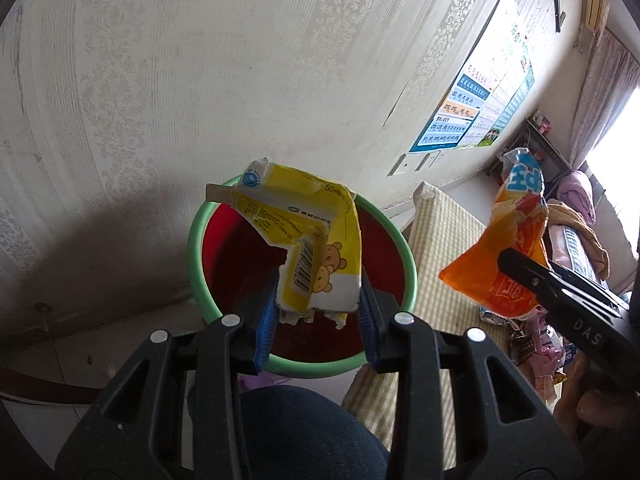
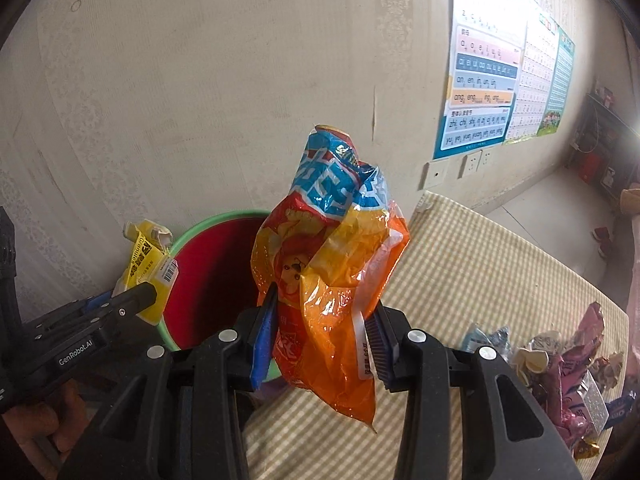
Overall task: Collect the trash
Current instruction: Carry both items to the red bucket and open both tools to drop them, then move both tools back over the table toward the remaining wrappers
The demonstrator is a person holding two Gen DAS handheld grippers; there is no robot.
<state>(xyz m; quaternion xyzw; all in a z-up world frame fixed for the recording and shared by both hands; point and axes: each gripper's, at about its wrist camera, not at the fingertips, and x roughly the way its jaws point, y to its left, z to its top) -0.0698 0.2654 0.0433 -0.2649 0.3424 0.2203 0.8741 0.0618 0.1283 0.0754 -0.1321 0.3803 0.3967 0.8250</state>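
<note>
The left gripper (image 1: 318, 300) pinches a torn yellow carton (image 1: 316, 240) and holds it over the red bin (image 1: 396, 248) with a green rim, which stands by the wall. The right gripper (image 2: 324, 340) pinches an orange snack bag (image 2: 332, 280) just right of the bin, above the checked table (image 2: 480, 280). More wrappers (image 2: 560, 368) lie on the table's right side.

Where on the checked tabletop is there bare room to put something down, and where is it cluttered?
Free: the checked table from the bin and wall across to its far edge. Crowded: the near right corner, heaped with wrappers. The left gripper holds a yellow carton over the bin; the right gripper holds an orange bag.
</note>
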